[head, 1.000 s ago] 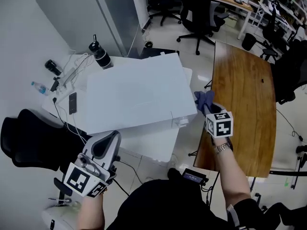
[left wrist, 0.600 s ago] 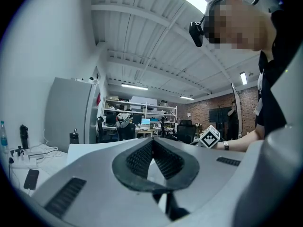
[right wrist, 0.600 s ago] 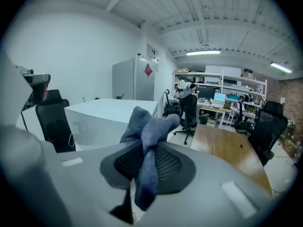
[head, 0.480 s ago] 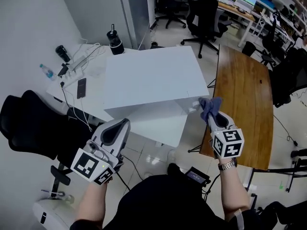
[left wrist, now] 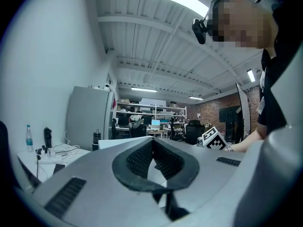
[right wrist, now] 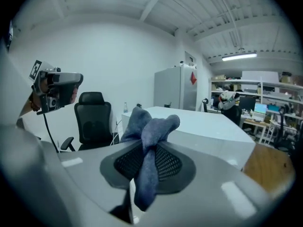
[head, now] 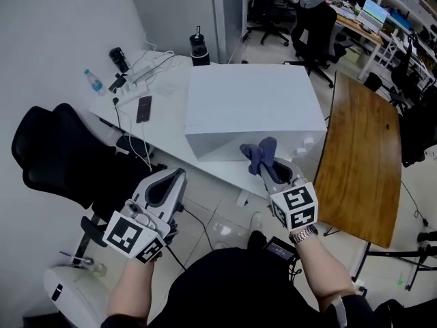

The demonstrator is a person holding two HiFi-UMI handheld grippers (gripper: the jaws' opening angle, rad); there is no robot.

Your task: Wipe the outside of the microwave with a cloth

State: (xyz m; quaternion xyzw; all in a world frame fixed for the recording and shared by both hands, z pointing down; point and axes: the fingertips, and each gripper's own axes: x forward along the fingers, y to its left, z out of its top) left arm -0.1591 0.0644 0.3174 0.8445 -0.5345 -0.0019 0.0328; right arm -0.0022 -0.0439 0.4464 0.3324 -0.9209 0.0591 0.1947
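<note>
The white microwave stands on a white table; the right gripper view also shows the microwave. My right gripper is shut on a bunched blue cloth and hovers in front of the microwave's near face, close to it. In the right gripper view the cloth sticks up between the pads of the right gripper and hangs down. My left gripper is held low at the left, off the table, shut and empty. Its pads meet at the tip of the left gripper.
A black office chair stands left of the table. On the table lie a phone, cables, a water bottle and a dark flask. A wooden table is on the right, with desks and chairs behind.
My right gripper, with the cloth, has swung from the microwave's right side round to its near face and risen a little. The left gripper has shifted sideways, staying low.
</note>
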